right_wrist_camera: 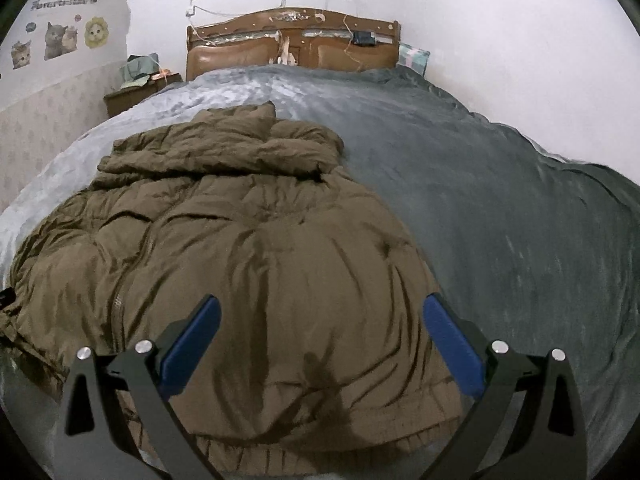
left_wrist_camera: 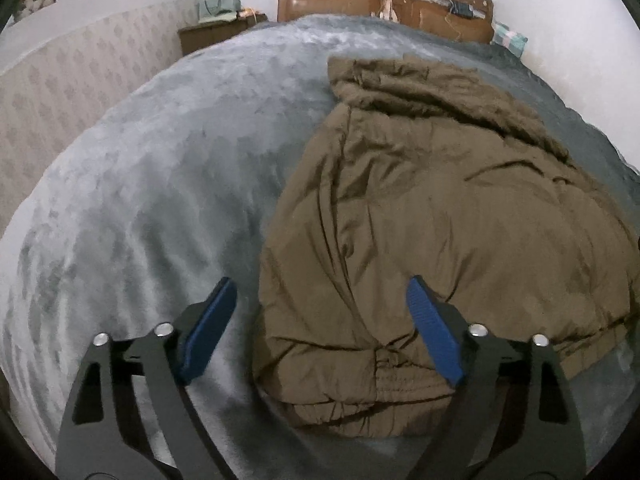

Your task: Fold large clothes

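Observation:
A large olive-brown padded jacket (left_wrist_camera: 432,216) lies on the grey bedspread (left_wrist_camera: 152,184), its elastic hem toward me and its hood bunched at the far end. My left gripper (left_wrist_camera: 322,292) is open and empty, hovering above the hem's left corner. In the right wrist view the jacket (right_wrist_camera: 248,256) fills the left and middle, with a zipper running down its left side. My right gripper (right_wrist_camera: 322,312) is open and empty above the hem's right part.
The grey bedspread (right_wrist_camera: 500,216) covers a wide bed with a worn wooden headboard (right_wrist_camera: 292,44). A bedside cabinet (right_wrist_camera: 136,94) with clutter stands at the far left. A pillow (right_wrist_camera: 414,58) sits by the headboard's right end. Walls close both sides.

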Available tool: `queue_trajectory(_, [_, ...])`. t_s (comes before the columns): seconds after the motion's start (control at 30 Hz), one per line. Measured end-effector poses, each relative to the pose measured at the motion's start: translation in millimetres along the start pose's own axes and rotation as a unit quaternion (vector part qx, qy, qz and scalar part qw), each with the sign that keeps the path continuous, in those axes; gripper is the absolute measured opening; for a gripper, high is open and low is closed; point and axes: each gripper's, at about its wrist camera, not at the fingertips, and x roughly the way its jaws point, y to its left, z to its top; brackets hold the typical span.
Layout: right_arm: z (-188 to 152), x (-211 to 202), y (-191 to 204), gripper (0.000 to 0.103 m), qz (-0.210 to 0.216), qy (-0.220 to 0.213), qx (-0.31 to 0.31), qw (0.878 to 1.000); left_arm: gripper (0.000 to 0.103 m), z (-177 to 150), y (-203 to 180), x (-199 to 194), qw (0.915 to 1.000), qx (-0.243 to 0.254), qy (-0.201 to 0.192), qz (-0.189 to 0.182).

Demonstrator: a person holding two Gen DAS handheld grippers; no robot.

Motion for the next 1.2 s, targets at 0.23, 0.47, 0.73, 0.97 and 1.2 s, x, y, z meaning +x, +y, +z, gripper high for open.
queue_trajectory(0.23, [-9.3,0.6,-13.4,0.101,-0.003,0.008,0.014,1.000,0.083,-16.3,-1.4,17.8,0.9996,0.001,0.027,0.000])
queue_trajectory(0.47, [-20.3,2.3,-30.5,0.101,-0.012,0.018,0.028,0.999,0.063,-22.4,-6.4,21.5,0.9992,0.008,0.035,-0.015])
queue_trajectory(0.73, [-32.9,5.8,-46.0,0.101,-0.025,0.031,0.036,0.999,0.056,-19.6,-9.3,20.4,0.9987,0.023,0.041,-0.019])
queue_trajectory(0.97, [-53.0,17.5,-60.9,0.101,-0.005,0.066,0.060,0.996,0.052,-19.5,-17.2,20.1,0.9980,0.048,0.041,-0.010])
queue_trajectory(1.2, [-65.7,25.7,-58.4,0.075,0.035,0.085,0.072,0.993,0.052,-18.0,-16.7,21.5,0.9977,0.049,0.045,-0.013])
